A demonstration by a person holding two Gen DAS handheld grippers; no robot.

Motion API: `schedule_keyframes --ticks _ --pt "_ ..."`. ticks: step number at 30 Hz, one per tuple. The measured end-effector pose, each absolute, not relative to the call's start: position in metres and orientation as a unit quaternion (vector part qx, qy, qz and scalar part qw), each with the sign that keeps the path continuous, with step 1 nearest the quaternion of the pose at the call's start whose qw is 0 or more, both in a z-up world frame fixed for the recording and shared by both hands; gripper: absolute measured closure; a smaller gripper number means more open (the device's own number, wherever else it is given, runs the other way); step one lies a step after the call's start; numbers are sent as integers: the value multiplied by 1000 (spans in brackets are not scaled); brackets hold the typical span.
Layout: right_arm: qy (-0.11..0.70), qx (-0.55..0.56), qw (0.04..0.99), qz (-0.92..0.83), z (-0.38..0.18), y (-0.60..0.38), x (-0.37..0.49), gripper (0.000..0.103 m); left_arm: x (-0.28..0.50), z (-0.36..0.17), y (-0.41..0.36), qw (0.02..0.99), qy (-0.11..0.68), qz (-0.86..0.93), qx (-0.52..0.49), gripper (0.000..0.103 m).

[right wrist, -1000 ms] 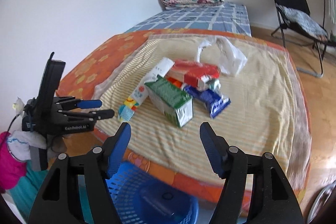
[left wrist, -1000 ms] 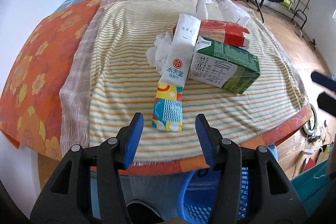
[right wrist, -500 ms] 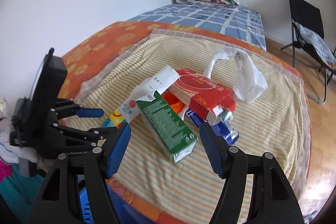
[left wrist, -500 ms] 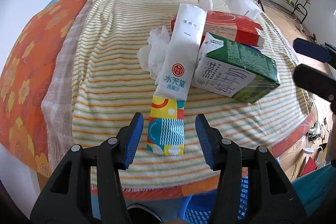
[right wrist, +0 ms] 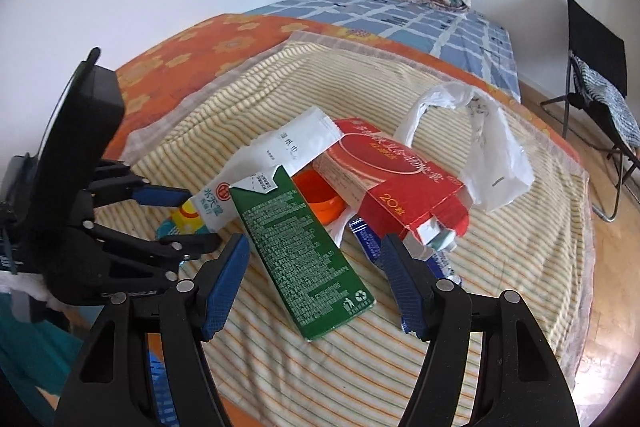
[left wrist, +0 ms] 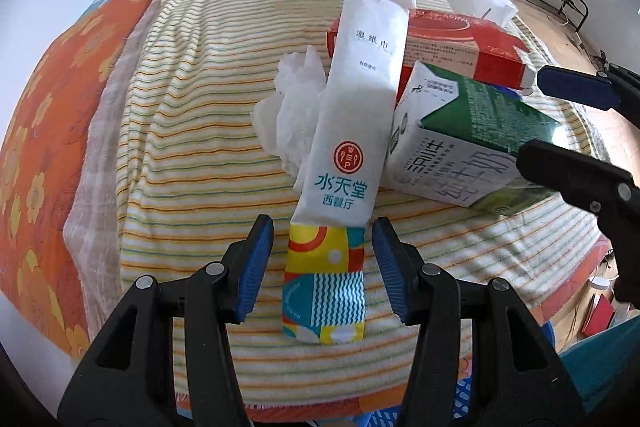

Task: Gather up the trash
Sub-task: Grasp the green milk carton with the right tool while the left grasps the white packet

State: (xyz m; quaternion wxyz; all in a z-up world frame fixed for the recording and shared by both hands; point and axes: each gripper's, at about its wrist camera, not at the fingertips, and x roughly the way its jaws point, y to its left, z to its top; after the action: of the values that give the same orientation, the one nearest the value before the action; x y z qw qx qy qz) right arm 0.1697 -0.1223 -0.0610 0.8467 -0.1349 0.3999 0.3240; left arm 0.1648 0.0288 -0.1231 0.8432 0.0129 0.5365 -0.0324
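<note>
1. The left gripper [left wrist: 323,263] has its jaws spread wide, one blue pad on each side of the colourful wrapper [left wrist: 323,291], with a gap on both sides.
2. That wrapper lies flat by the near edge of the striped cloth [left wrist: 192,163]; its far end is tucked under the white wet-wipe packet [left wrist: 352,131].
3. The right gripper [right wrist: 314,279] is also wide open, its pads flanking the green carton [right wrist: 304,251] without touching it.
4. The carton lies on its side near the cloth's near edge, its far end against the white packet.
5. Behind it the red box [right wrist: 392,179] rests on the pile, with an orange lid [right wrist: 320,199] between them and a blue packet [right wrist: 368,239] beneath.
6. Crumpled tissue [left wrist: 292,115] lies left of the white packet; a white plastic bag [right wrist: 488,147] sits beyond the red box.
</note>
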Motion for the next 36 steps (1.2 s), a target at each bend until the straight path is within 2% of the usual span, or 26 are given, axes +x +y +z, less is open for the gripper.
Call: schedule_keyframes --ticks 4,6,12,15,17,24,36 --pt "411 -140 839 327 -69 -117 172 35 168 -128 34 841 540 -33 -8 55" --pt "416 -138 836 329 -71 -115 172 35 169 -127 38 842 539 -30 -16 63" --pt "419 -145 834 327 -74 -109 171 35 168 -125 43 843 536 -28 -24 68" --pt "421 -146 834 327 -75 -108 168 38 165 -122 45 846 532 -26 -27 69" --pt "419 -151 835 323 -74 -109 169 48 164 -120 47 847 530 -25 -31 70" --pt "418 -143 835 327 -71 -112 163 62 154 -109 51 854 518 -22 -40 71" --pt "392 -116 852 325 -51 -122 146 63 130 -81 49 872 487 -29 -51 72"
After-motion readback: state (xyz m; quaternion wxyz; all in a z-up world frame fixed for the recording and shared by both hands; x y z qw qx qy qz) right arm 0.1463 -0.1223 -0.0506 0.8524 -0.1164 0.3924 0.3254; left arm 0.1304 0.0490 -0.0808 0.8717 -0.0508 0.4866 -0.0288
